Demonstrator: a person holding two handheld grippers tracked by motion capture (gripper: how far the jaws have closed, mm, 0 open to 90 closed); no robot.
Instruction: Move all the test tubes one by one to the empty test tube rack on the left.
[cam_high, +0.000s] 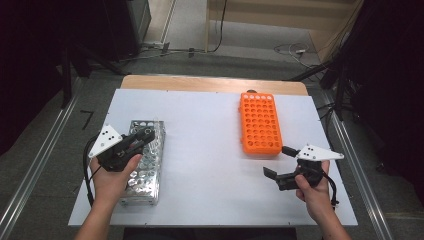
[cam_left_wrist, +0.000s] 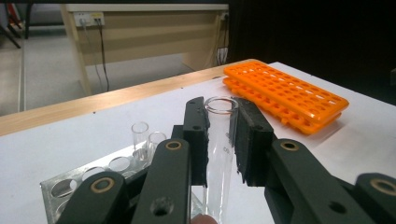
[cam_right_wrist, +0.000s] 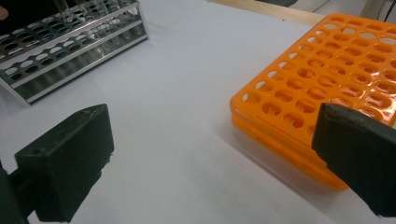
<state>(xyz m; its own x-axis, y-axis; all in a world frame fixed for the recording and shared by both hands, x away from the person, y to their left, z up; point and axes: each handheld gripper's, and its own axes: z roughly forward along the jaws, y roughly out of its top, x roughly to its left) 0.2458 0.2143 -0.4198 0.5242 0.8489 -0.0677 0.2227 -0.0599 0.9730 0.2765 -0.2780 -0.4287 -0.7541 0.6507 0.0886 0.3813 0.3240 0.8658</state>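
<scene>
Tube (cam_left_wrist: 219, 140), clear glass with an open rim, sits clamped between the pads of the left tool (cam_left_wrist: 219, 135); it is not told apart in the high view. In that view the left tool (cam_high: 134, 141) hangs over the far half of the metal rack (cam_high: 145, 165), which lies along the counter's (cam_high: 210, 125) left edge. The orange rack (cam_high: 260, 122) lies well apart, toward the far right corner, its long axis running from near to far. The right tool (cam_high: 279, 161) stands open and empty just off that rack's near end, so the right hand is the nearer one, yet the left carries the tube.

Left tool view: the tube runs along the jaws, rim at the tips, looking empty. Two more tubes (cam_left_wrist: 147, 140) stand in the metal rack below. The orange rack (cam_left_wrist: 285, 95) lies ahead and to the right across bare counter; that is the way I judge the tube must travel.

Right tool view: the jaws stand wide with nothing between, the orange rack (cam_right_wrist: 327, 74) by the right one, the metal rack (cam_right_wrist: 70, 42) far off.
</scene>
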